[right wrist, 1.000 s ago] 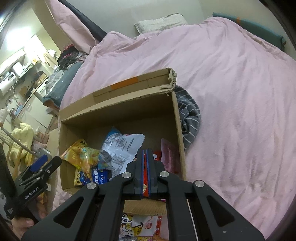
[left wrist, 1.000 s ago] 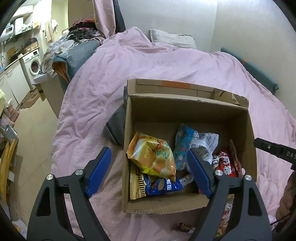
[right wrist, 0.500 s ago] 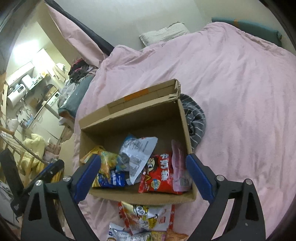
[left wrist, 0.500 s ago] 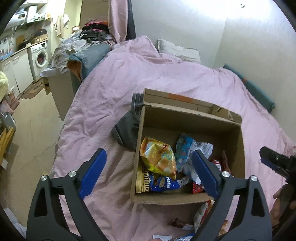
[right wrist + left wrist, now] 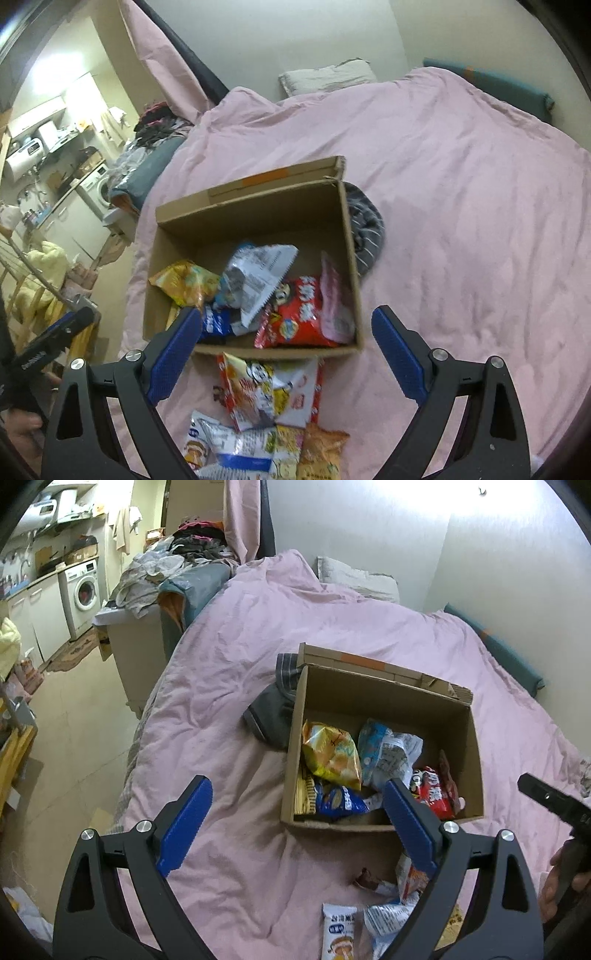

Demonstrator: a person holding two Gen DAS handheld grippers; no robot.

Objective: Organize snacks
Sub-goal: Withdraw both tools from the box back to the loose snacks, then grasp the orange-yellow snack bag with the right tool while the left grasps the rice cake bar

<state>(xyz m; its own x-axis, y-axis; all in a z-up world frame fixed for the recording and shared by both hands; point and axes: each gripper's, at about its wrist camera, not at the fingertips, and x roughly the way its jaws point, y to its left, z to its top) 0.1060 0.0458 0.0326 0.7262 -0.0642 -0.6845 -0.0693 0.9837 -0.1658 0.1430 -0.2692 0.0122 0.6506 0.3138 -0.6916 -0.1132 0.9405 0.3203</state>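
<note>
Right gripper: jaws spread wide with nothing between them, just in front of the cardboard box; they have just been opening, and I judge a snack has just been let go into the box.
Left gripper: jaws also wide apart and holding nothing, hovering before the box's near left corner, free for the next pick.
Cardboard box: sits open on the pink bedspread, flaps folded back so packets can drop straight in.
Snacks inside the box: a yellow bag at the left, a blue and white packet in the middle, a red packet at the right, leaning loosely on one another.
Snacks still outside: a loose pile of packets on the bedspread just in front of the box, within easy reach of both grippers.
Striped cloth: tucked against the box's far right side, not part of the sorting.
Progress, as I judge it: partly done; the pile before the box remains.
</note>
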